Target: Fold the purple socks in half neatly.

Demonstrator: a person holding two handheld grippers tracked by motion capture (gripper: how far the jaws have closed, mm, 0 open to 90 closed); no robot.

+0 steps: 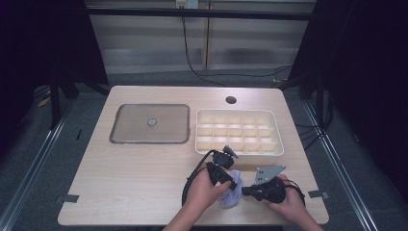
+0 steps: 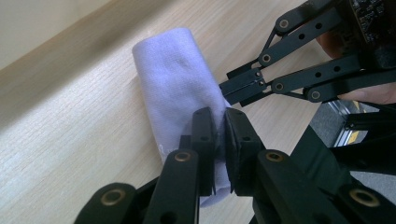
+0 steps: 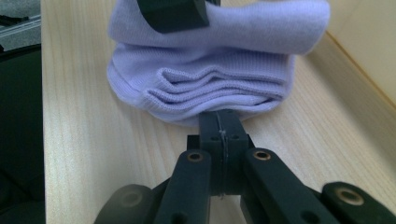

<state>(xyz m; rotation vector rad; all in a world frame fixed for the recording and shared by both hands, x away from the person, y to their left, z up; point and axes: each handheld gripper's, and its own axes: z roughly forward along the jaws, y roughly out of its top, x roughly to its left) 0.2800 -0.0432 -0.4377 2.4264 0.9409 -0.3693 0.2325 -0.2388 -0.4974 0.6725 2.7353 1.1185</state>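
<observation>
Nearest the lens, the left tongs (image 2: 215, 140) are clamped on the near end of the folded lilac sock (image 2: 180, 88), which lies on the worktop (image 1: 134, 173) with its long axis running toward eleven o'clock in the left gripper view. Right tongs (image 3: 220, 135), pressed together, pinch its folded edge at twelve o'clock in their own view. Both hands sit equally close; the compartment tray (image 1: 238, 132) waits just beyond at twelve.

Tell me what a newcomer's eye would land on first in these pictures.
A folded lilac cloth at the table's near edge, pinched from both sides by the left gripper and right gripper. Beyond it sit a cream divided tray and, to its left, a grey square lid.
</observation>
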